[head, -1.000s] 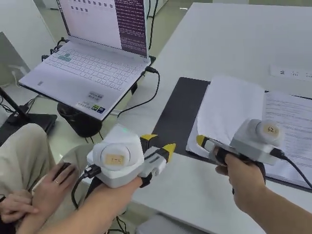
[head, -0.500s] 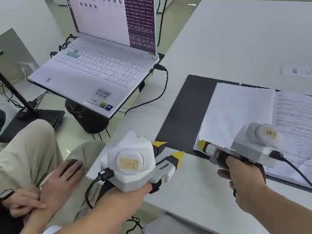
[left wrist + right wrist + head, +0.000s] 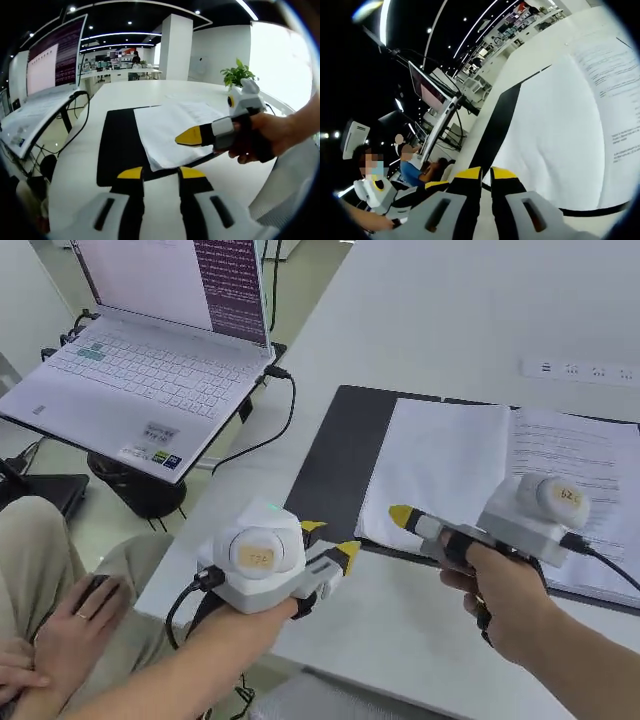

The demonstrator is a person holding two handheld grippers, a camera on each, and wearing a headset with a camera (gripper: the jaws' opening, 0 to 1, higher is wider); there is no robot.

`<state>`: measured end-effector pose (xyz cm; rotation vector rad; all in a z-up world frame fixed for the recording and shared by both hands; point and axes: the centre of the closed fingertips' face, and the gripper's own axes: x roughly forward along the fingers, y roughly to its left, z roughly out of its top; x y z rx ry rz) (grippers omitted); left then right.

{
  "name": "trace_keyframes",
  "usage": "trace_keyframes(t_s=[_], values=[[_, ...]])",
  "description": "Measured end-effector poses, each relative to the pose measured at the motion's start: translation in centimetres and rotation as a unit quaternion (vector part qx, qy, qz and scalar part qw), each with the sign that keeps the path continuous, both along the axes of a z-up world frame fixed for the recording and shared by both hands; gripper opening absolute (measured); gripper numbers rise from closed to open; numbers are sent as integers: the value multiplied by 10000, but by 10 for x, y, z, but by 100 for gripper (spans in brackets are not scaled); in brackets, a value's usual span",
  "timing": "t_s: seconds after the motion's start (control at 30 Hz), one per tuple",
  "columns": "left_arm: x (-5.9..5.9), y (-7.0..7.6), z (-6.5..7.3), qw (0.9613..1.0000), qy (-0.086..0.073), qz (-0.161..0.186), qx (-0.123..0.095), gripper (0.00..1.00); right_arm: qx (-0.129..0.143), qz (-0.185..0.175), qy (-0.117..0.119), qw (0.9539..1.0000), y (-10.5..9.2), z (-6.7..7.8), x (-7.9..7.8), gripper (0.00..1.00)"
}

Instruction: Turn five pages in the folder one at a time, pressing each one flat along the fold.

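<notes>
White workbench (image 3: 450,320). Folder (image 3: 335,455) open, centre-right of frame, blank page (image 3: 440,470) lying flat. Left gripper (image 3: 330,538) part-open, empty. Right gripper (image 3: 402,515) closed, empty. Best: slide closed tips firmly along fold.

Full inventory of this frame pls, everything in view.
table: 1, white, under the folder
folder: 1, black, open on table
blank page: 1, white, folder's left side
printed page: 1, white, folder's right side
laptop: 1, white, left of table
cable: 1, black, plugged into laptop
power strip: 1, white, table's far side
plant: 1, green, beyond table's far end
left gripper: 1, white-yellow, open, at table's front edge
right gripper: 1, white-yellow, shut, over blank page's near edge
</notes>
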<state>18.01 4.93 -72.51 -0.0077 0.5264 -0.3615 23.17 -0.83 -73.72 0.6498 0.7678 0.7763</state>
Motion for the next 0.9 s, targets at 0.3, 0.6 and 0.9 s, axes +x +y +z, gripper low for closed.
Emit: trace_keyframes(t_s=[0.3, 0.6, 0.9], values=[[39, -38, -30, 9992, 192, -298, 159, 25, -170, -457, 17, 9988, -61, 5, 32, 0], [50, -41, -56, 9982, 422, -204, 362, 26, -11, -753, 380, 9964, -83, 1, 66, 0], [45, -39, -64, 9982, 274, -205, 502, 26, 448, -1193, 1224, 9843, -87, -15, 94, 0]])
